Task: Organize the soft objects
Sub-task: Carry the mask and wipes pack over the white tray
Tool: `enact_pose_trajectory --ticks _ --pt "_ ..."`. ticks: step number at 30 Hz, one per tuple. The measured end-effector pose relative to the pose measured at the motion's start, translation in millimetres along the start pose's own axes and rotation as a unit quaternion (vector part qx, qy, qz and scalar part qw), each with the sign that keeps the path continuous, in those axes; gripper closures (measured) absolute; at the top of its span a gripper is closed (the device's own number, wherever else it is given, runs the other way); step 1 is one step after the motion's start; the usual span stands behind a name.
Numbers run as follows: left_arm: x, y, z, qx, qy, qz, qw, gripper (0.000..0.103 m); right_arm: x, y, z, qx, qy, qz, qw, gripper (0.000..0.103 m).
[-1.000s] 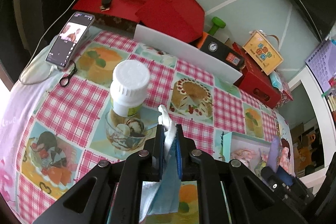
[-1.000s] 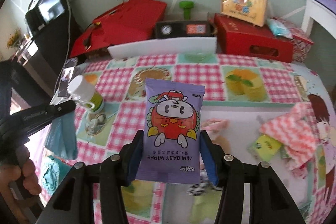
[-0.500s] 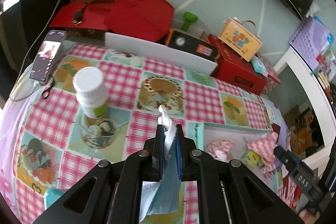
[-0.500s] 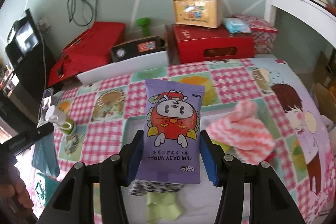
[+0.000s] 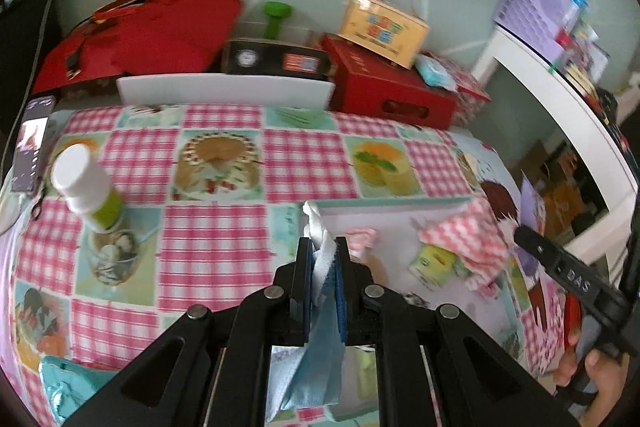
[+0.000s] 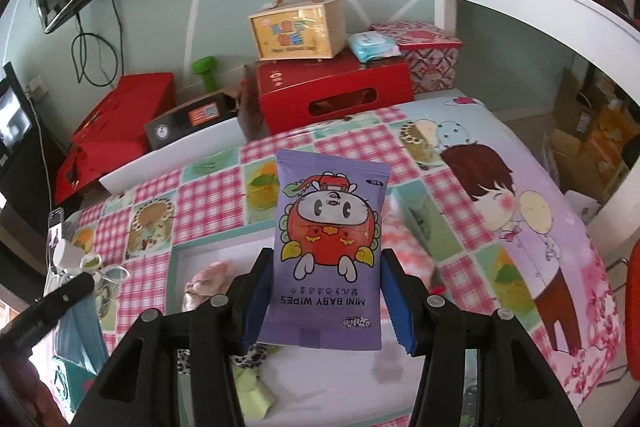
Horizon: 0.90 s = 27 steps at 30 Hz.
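Note:
My left gripper [image 5: 323, 247] is shut on a light blue face mask [image 5: 320, 327] with a white strap, held above the near left corner of a shallow white tray [image 5: 384, 211]. My right gripper [image 6: 326, 263] is shut on a purple pack of mini baby wipes [image 6: 330, 251], held upright over the same tray [image 6: 180, 259]. In the tray lie a pink-and-white checked cloth [image 5: 468, 239], a small pink cloth [image 5: 360, 239], a yellow-green packet [image 5: 434, 263] and a leopard-print piece [image 6: 250, 353]. The right gripper also shows at the right edge of the left wrist view [image 5: 528, 227].
A white-capped bottle [image 5: 86, 187] stands on the checked tablecloth at the left, with a phone [image 5: 32, 143] beyond it. Red boxes [image 5: 392, 87], a yellow carry box [image 5: 382, 27] and a white board [image 5: 224, 91] line the back edge. A teal item [image 5: 68, 383] lies at the near left.
Both grippers have swung to the right with their loads. The tray now sits ahead of my left gripper and the bottle has shifted to the far left of its view.

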State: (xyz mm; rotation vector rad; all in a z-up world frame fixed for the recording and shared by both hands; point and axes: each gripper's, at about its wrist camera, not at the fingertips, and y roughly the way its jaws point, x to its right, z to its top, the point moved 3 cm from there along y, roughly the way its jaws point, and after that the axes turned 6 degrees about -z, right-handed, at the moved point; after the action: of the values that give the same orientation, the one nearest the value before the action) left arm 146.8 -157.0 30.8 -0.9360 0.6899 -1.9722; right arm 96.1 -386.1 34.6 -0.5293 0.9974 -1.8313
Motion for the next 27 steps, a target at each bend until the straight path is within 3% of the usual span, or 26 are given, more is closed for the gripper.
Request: enact_pose_trajectory --ticks 11,27 --pt "57 22 -24 -0.039 0.055 -0.044 0.9968 0.093 7 -1 -11 -0.015 -0.005 0.005 1.000 0.048" --pt "71 55 -66 -0.106 0.069 -0.025 0.9916 0.093 1 32 -73 -0.108 -0.043 0.037 0.993 0.047"
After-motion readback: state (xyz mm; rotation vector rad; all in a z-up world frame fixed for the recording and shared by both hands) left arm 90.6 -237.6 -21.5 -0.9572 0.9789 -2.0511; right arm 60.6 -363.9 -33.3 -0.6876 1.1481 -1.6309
